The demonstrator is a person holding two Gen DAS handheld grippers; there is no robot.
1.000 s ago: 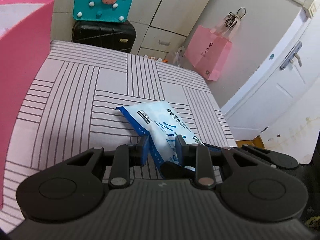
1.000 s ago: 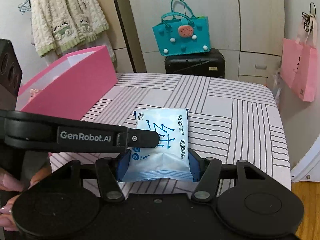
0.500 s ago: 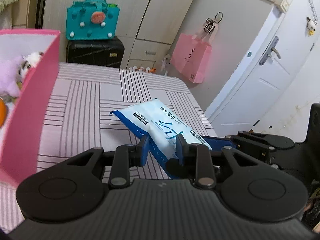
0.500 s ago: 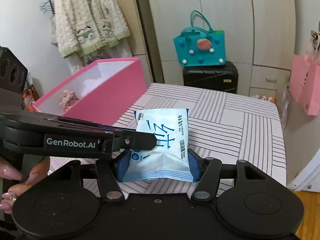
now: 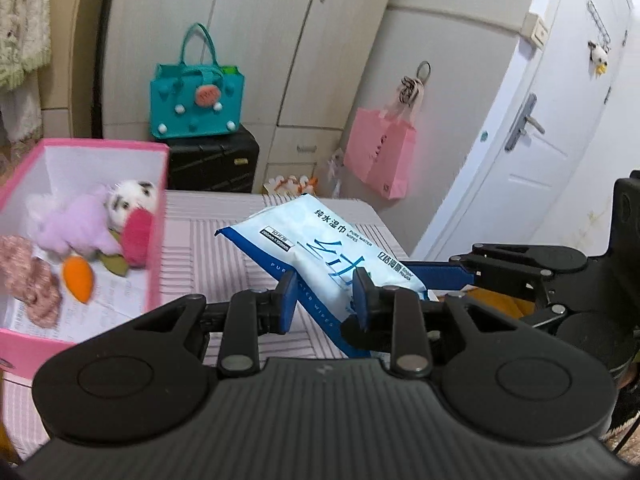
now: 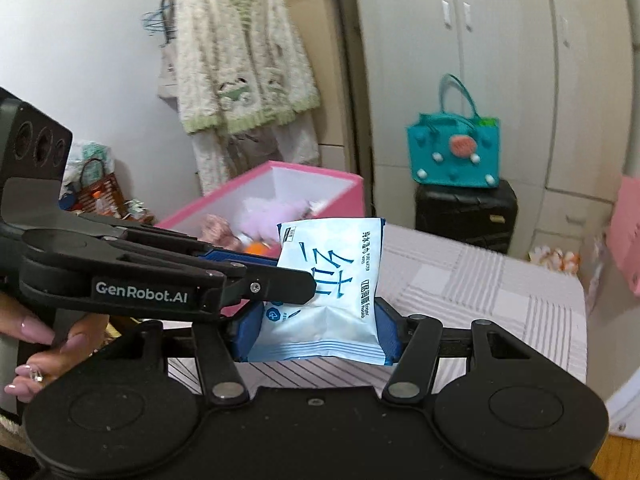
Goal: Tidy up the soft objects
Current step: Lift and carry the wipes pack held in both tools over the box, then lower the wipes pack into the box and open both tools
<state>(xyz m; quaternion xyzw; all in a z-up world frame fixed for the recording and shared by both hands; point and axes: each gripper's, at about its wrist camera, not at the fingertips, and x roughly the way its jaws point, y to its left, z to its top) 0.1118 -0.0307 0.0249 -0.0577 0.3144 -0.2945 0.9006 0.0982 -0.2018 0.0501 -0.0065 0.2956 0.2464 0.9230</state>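
gripping wipes pack [image 6: 332,292] from both sides: right gripper [image 6: 318,334] clamps bottom edge, left gripper [image 5: 323,296] clamps side.

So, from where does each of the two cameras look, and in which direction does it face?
Left wrist: sits on the left gripper, faces along its fingers at the wipes pack, the pink box and a white door; the right gripper enters from the right.
Right wrist: sits on the right gripper, faces the pack, the box and wardrobe; the left gripper and the left hand show at left.
Shared: pack, box, teal bag, striped tabletop.
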